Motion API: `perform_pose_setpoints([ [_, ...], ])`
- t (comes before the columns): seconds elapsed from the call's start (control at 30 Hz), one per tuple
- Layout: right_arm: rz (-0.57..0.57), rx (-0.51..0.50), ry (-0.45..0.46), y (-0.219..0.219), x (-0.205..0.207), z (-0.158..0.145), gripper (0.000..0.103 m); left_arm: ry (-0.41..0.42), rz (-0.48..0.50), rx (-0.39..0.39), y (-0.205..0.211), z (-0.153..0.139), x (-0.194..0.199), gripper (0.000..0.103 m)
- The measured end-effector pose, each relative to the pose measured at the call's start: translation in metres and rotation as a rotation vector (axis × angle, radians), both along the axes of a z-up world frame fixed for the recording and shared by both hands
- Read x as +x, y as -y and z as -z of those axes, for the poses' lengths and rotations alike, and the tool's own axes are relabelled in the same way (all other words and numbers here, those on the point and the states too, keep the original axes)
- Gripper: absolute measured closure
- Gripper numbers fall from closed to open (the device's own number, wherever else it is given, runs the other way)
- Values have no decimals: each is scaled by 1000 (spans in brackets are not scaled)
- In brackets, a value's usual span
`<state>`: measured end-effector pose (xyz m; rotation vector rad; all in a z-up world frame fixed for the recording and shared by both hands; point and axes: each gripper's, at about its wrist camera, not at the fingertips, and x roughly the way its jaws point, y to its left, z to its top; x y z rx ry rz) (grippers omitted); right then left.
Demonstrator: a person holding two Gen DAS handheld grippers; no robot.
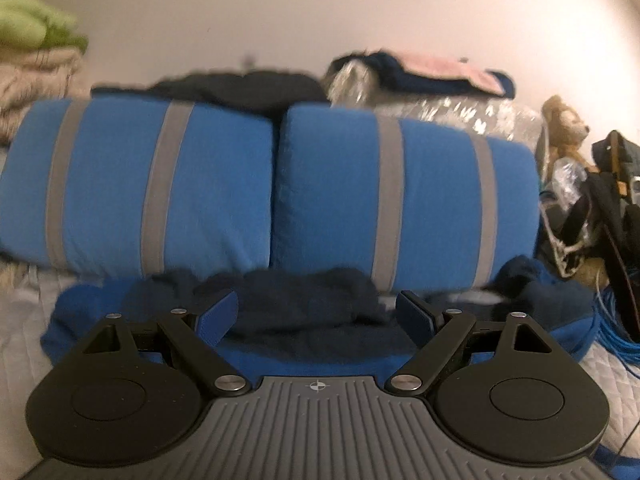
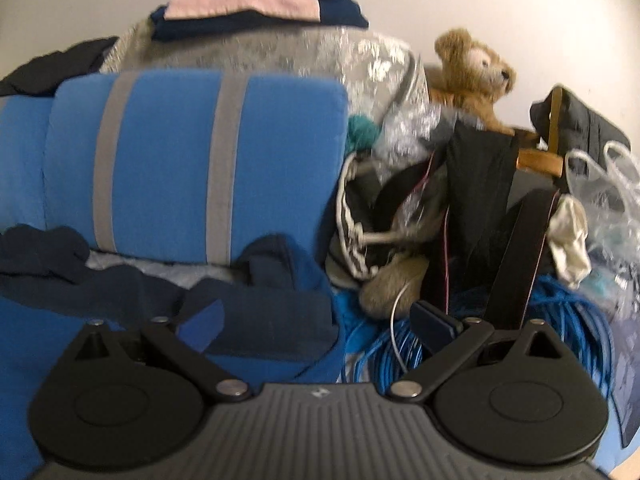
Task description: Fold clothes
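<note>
Now: both claws spread over crumpled navy garment

Soft navy garment (image 1: pixel 304 300) lies bunched on blue cloth, before two plump blue pillows (image 1: pixel 404 196) with grey stripes. Left claw (image 1: pixel 316 316) level, jaws spread, empty. Right claw (image 2: pixel 316 324) likewise spread, above garment edge and coiled blue cord (image 2: pixel 404 356). Frames blurred; garment type unclear.

Matt cloth pillows (image 1: pixel 136 184), fuzzy plush teddy bear (image 2: pixel 476 68), crinkly glossy plastic bag (image 2: pixel 612 200), soft navy garment (image 1: pixel 296 300)

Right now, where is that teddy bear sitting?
The teddy bear sits at the upper right of the right wrist view, against the wall, right of the blue pillow, above dark bags.
</note>
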<state>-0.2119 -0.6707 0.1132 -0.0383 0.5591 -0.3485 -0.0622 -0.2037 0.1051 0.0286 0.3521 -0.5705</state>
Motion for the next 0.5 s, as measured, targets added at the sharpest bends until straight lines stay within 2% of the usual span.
perform_pose_setpoints([
  [0.1,33,46,-1,8,0,20,4,-49,-12,-20,-8,3,7,16],
  [0.17,61,83,-5,13,0,35,13,-76,-17,-29,-11,8,12,16],
  [0.23,96,130,-26,20,2,54,27,-112,-31,-18,-9,13,18,16],
  [0.33,131,208,-41,31,10,80,40,-114,-38,-20,-8,15,20,16],
  [0.5,154,303,-27,42,22,108,40,-78,-16,29,2,18,17,16],
])
